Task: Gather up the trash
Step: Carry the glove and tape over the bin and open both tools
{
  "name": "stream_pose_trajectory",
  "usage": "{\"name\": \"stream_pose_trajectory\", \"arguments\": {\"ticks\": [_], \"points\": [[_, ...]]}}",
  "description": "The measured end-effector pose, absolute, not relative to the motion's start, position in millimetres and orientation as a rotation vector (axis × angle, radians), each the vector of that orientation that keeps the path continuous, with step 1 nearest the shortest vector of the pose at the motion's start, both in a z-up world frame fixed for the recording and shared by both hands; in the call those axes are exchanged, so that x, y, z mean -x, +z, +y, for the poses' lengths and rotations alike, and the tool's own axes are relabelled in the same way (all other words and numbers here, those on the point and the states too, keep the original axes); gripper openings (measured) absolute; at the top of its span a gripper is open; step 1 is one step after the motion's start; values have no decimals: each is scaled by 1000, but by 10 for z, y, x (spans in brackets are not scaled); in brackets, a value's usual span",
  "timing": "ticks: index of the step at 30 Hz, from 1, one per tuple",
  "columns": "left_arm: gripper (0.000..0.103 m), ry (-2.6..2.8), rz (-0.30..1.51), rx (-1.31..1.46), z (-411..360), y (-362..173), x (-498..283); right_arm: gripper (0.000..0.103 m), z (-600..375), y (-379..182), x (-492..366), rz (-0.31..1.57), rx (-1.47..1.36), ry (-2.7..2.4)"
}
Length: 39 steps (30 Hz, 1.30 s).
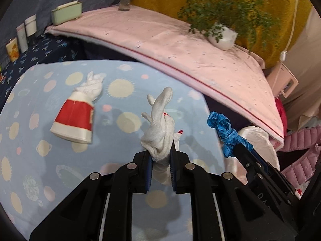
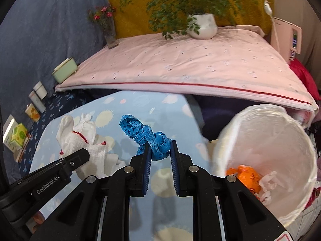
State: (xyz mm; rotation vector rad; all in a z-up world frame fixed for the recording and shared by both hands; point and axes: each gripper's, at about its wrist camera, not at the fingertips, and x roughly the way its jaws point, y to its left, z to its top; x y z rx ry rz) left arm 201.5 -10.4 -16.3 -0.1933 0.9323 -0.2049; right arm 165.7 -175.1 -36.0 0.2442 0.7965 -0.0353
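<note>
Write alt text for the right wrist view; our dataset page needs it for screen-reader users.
The right gripper holds a crumpled blue tape measure above a blue patterned tablecloth. To its right a white-lined trash bin holds orange and white scraps; at left, the left gripper grips a white glove.

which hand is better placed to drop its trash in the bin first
Right: the right gripper, pinching the crumpled blue tape measure, is beside the white-lined bin; the left gripper, holding the white cloth glove, is farther away.
</note>
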Motion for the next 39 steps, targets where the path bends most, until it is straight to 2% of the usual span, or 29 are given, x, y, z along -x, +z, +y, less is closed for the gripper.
{"name": "stream_pose_trajectory", "arguments": {"ticks": [12, 24, 25, 26, 28, 39], "points": [[14, -411, 856, 124, -974, 318, -1699, 18, -2638, -55, -1064, 711, -316, -187], [17, -564, 865, 65, -1747, 340, -1478, 18, -3351, -112, -563, 689, -389, -321], [22, -560, 867, 62, -1775, 326, -1487, 18, -3376, -117, -547, 689, -392, -326], [34, -557, 870, 62, -1801, 313, -1485, 18, -3399, -124, -527, 689, -394, -329], [46, -549, 868, 67, -1813, 295, -1473, 18, -3438, -130, -494, 687, -397, -336], [48, -501, 882, 38, -1780, 186, -1454, 18, -3461, -179, -469, 693, -404, -329]]}}
